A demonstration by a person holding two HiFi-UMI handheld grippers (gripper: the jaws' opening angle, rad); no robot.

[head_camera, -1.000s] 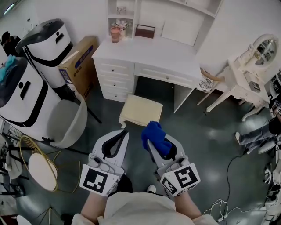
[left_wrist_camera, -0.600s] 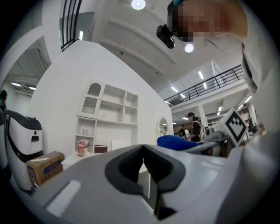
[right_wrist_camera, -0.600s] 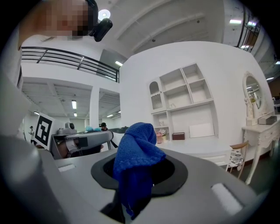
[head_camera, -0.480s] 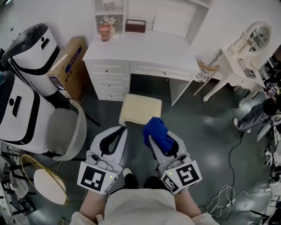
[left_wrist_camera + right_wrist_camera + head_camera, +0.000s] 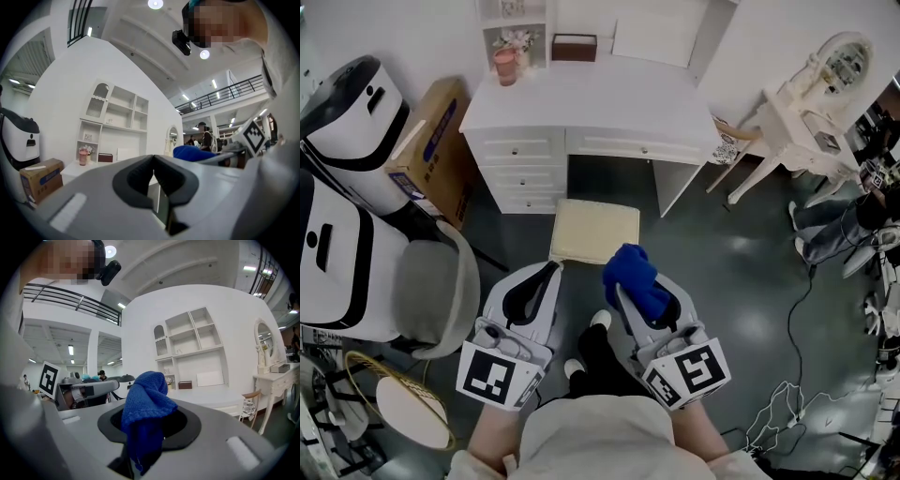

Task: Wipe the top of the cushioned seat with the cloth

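Item 1, right gripper [image 5: 622, 302]: jaws narrow, clamped on a blue knitted cloth [image 5: 636, 279] that bunches up above the tips and hangs down between them.

Item 2, left gripper [image 5: 553, 270]: jaws drawn together at the tips, with nothing between them that I can see.

Item 3, cream cushioned seat, a squarish stool top [image 5: 593, 230]: on the dark floor, on the far side of both jaws and part under the near edge of the white desk's tabletop [image 5: 600, 103]. Its slightly longer side runs left to right.

Relation I am steering by: the seat lies straight ahead and below, with the cloth over its near right corner as seen from the head view. I cannot tell the height between cloth and cushion, and I judge they are not touching. The cloth-bearing right gripper is the working one. The left sits beside the near left corner, equally close but empty. I read wiping as not yet begun.
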